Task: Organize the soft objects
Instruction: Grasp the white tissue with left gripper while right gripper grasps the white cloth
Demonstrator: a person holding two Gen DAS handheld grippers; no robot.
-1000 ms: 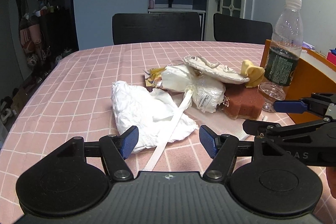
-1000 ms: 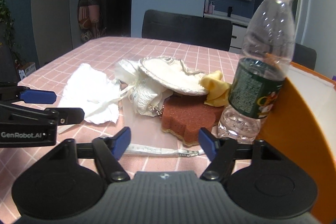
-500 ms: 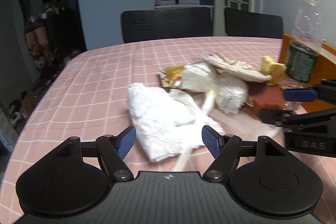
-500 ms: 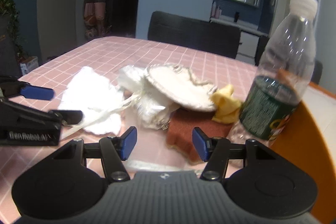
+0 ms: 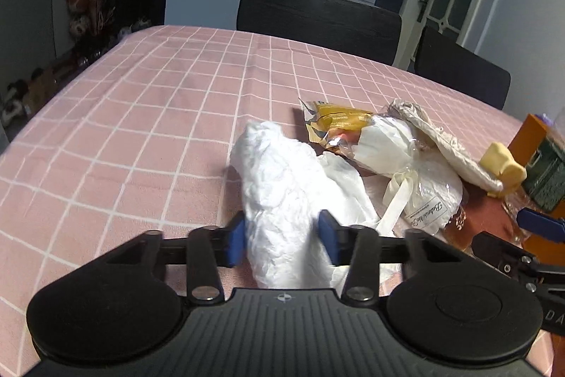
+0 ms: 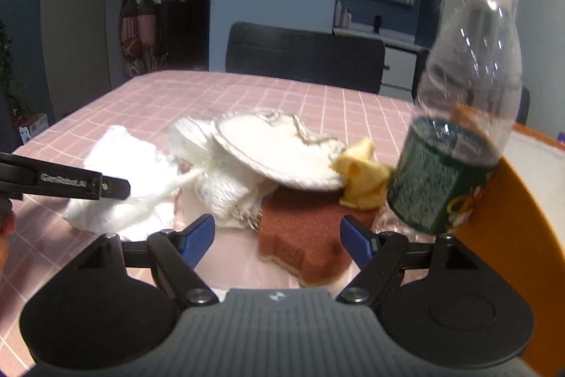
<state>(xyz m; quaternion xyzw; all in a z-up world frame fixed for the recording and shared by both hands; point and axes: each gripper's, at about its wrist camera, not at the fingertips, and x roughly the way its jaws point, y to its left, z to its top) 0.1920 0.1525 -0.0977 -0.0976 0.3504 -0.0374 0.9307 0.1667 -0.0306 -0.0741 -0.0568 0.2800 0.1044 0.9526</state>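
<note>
Now closing: left hand-held gripper point(image 5: 282, 237) around white cloth point(image 5: 282, 193) on bench point(image 5: 141, 115); right hand-held gripper point(image 6: 277, 237) opening, empty, over sponge point(image 6: 303, 235). Risk: snagging ribbon point(image 5: 399, 200), dragging bundle point(image 5: 406, 165), toppling bottle point(image 6: 459, 115).

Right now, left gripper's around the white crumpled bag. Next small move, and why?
Probably finish the squeeze, then lift a little. The left gripper is closing with the white bag between its blue pads, both at the bag's sides. The bag lies flat on the tablecloth, and its far edge sits against the ribbon-tied bundle, so a small lift should free it.
</note>
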